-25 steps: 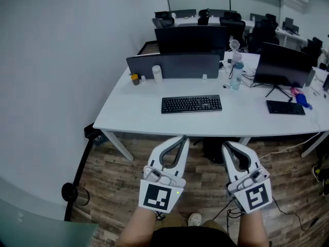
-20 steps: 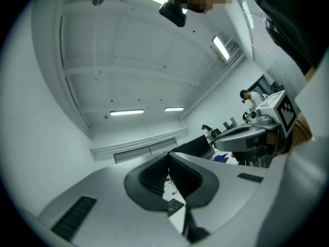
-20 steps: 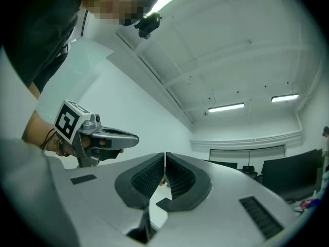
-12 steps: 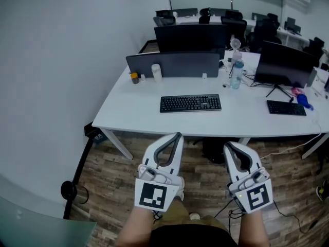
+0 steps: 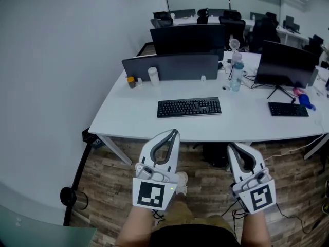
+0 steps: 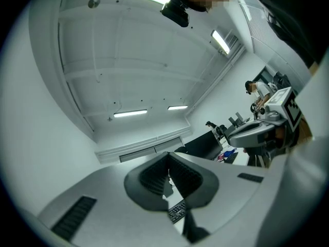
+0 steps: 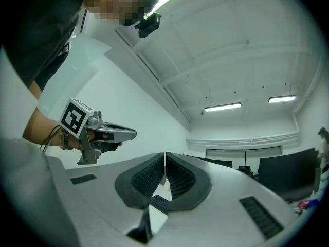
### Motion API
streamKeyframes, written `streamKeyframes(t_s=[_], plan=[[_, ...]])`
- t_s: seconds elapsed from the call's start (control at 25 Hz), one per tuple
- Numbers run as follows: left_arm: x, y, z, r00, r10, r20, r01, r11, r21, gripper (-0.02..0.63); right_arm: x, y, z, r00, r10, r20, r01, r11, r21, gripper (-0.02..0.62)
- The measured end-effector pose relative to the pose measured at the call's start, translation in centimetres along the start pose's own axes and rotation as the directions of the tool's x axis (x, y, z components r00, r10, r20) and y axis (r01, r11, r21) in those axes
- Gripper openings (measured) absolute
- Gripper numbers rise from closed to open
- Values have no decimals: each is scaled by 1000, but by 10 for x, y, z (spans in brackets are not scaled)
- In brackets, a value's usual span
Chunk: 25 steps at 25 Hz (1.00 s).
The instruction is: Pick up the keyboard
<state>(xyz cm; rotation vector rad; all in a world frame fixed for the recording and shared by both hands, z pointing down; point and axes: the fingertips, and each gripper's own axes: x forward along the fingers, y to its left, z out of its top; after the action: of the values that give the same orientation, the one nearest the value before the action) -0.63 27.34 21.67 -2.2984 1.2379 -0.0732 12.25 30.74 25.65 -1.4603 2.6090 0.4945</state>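
Head view, keyboard (image 5: 189, 107) beyond left hand-held gripper (image 5: 175, 131)

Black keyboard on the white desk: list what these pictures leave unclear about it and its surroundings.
- Black keyboard: key legends too small in the head view; each gripper view shows only a sliver past shut jaws.
- Small white cylinder by the grey divider: too small to identify, head view.
- Dark object under the white desk: cut off by the desk edge.
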Motion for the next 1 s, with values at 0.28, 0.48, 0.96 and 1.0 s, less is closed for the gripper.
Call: streamKeyframes(t_s=[0.28, 0.48, 0.96, 1.0], plan=[[34, 23, -15, 1000, -18, 20, 17, 999, 32, 9, 39, -23, -2, 1000, -25, 13, 25, 999, -27, 32], [58, 46, -21, 999, -24, 32, 23, 998, 52, 9, 68, -37, 2, 998, -50, 43, 52, 998, -46, 32], [134, 97, -81, 999, -47, 16, 46, 999, 19, 9, 154, -79, -43, 995, -96, 4, 96, 995, -23, 32], [143, 102, -86, 999, -50, 15, 50, 999, 12, 9, 163, -83, -46, 995, -98, 1, 98, 995, -20, 32]])
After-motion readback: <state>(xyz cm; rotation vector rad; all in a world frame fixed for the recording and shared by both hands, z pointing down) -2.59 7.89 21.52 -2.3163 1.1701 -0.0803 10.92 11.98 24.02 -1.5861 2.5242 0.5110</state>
